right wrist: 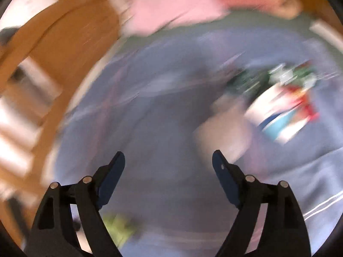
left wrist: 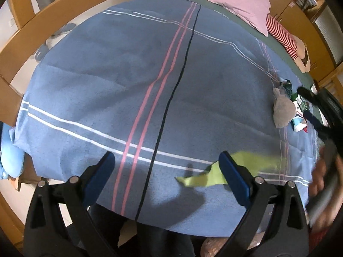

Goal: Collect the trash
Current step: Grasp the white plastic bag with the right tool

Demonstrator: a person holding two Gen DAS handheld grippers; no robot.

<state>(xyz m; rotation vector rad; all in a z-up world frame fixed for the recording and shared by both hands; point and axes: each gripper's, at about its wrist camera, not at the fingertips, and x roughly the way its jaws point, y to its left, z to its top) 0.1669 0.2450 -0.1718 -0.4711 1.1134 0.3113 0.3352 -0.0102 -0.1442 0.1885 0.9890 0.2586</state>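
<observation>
A blue striped blanket (left wrist: pixel 128 85) covers the bed. My left gripper (left wrist: pixel 167 162) is open and empty above the blanket's near edge. A yellow-green bag (left wrist: pixel 205 177) lies flat just behind its right finger. At the far right lies a trash pile: a crumpled grey tissue (left wrist: pixel 283 111) and green, white and red wrappers (left wrist: pixel 299 115). My right gripper (left wrist: pixel 308 102) reaches over that pile. The right wrist view is heavily blurred: my right gripper (right wrist: pixel 169 160) is open, with the tissue (right wrist: pixel 223 135) and wrappers (right wrist: pixel 283 107) ahead to the right.
A pink pillow (left wrist: pixel 235 0) and a red-striped doll (left wrist: pixel 283 38) lie at the bed's head. A wooden bed frame (left wrist: pixel 32 27) runs along the left. A light-blue soft item (left wrist: pixel 10 158) hangs at the left edge. Slippers (left wrist: pixel 53 40) lie on the floor.
</observation>
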